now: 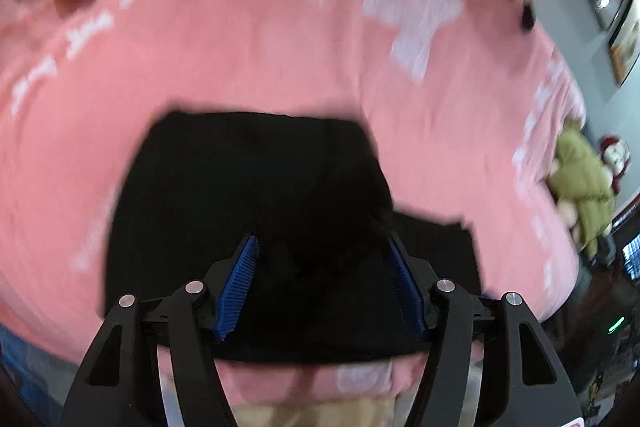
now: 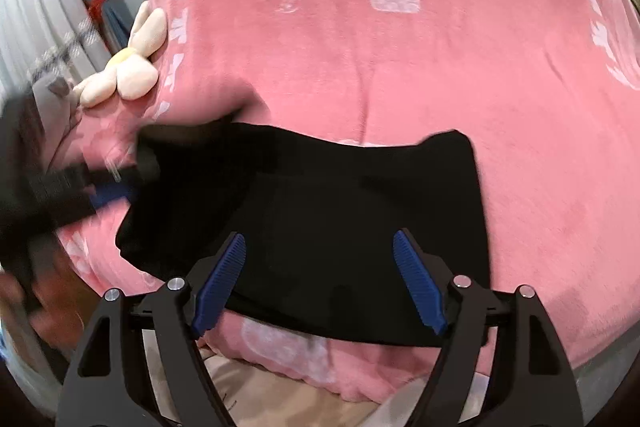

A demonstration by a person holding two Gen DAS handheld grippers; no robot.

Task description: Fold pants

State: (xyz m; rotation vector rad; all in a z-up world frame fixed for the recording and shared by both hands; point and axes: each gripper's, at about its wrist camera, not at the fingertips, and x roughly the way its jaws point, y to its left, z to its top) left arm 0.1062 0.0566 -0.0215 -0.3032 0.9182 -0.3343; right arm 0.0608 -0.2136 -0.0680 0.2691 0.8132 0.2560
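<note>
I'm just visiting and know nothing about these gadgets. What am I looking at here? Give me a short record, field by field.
Surface: pink blanket with white bow prints
Garment: black pants, lying flat in a compact, folded-looking shape
Left gripper: jaws apart, nothing between the pads
Right gripper: jaws apart, above the pants' near edge, nothing held
Soft toys: cream flower plush at the blanket's edge; green-clad doll
Image quality: left view is motion-blurred
</note>
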